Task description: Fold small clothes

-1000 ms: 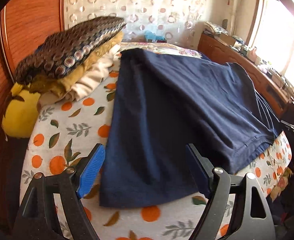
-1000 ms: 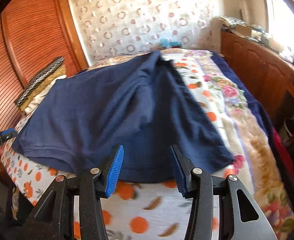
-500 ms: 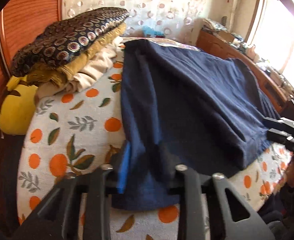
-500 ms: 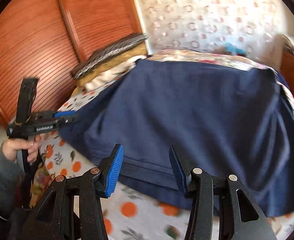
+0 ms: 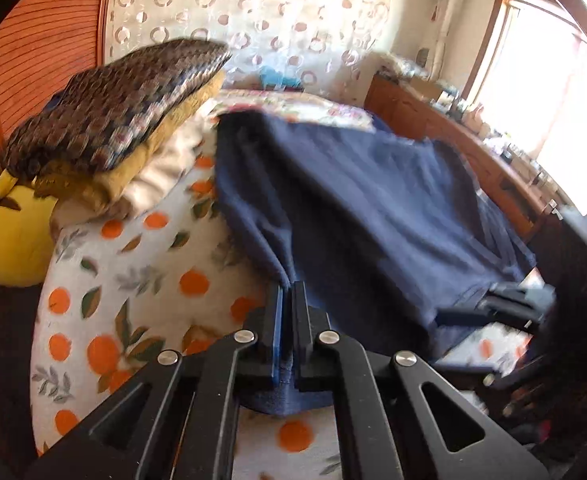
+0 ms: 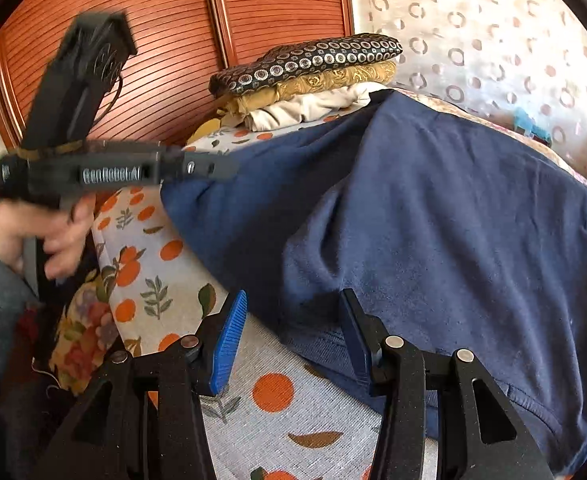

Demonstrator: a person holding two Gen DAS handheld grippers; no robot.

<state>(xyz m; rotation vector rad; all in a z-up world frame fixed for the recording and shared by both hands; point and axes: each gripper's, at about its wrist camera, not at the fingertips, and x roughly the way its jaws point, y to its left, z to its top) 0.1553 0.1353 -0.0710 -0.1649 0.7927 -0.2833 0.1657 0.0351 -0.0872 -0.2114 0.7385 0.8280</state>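
Barely started: left gripper pinching corner of navy cotton garment, right gripper spread, no folds yet.

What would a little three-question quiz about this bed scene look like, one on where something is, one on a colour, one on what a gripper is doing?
1. Where does the stack of folded fabrics sit?
A. On the bed by the wooden slatted wall
B. On the window sill
C. On the floor

2. What colour is the garment spread on the bed?
A. Red
B. Navy blue
C. White

3. How is the left gripper right now?
A. Wide open above the bed
B. Shut on the garment's edge
C. Holding a pillow

Answers:
1. A, the stack lies on the orange-print bedspread beside the slatted panels.
2. B, the cloth is dark blue in both views.
3. B, its jaws have just been closing and pinch the blue fabric, while the right gripper stands open at the hem.
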